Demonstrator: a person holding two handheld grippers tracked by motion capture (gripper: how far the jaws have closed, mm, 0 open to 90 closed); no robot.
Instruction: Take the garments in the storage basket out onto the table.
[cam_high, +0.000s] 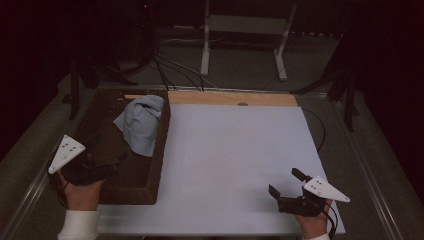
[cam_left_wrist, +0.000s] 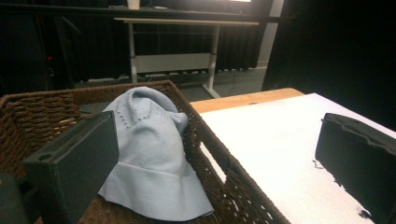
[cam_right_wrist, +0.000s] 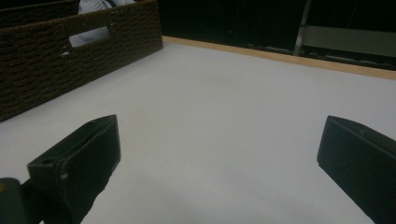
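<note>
A light blue cloth (cam_high: 140, 125) lies bunched in a brown wicker basket (cam_high: 162, 145) at the table's left, its top leaning on the basket's right wall. My left gripper (cam_high: 112, 162) hovers open over the basket's near end, short of the cloth. In the left gripper view the cloth (cam_left_wrist: 149, 154) sits between and beyond the wide-apart jaws of the left gripper (cam_left_wrist: 215, 158), inside the basket (cam_left_wrist: 37, 112). My right gripper (cam_high: 284, 181) stands open and empty above the white surface at the front right. The right gripper (cam_right_wrist: 219, 154) faces the basket (cam_right_wrist: 46, 60), with the cloth (cam_right_wrist: 91, 7) peeking over its rim.
A white sheet (cam_high: 235, 150) covers the table right of the basket, with a wooden strip (cam_high: 230, 98) along its far edge. A white desk frame (cam_high: 245, 25) and floor cables (cam_high: 170, 65) lie beyond the table. Dark surroundings on all sides.
</note>
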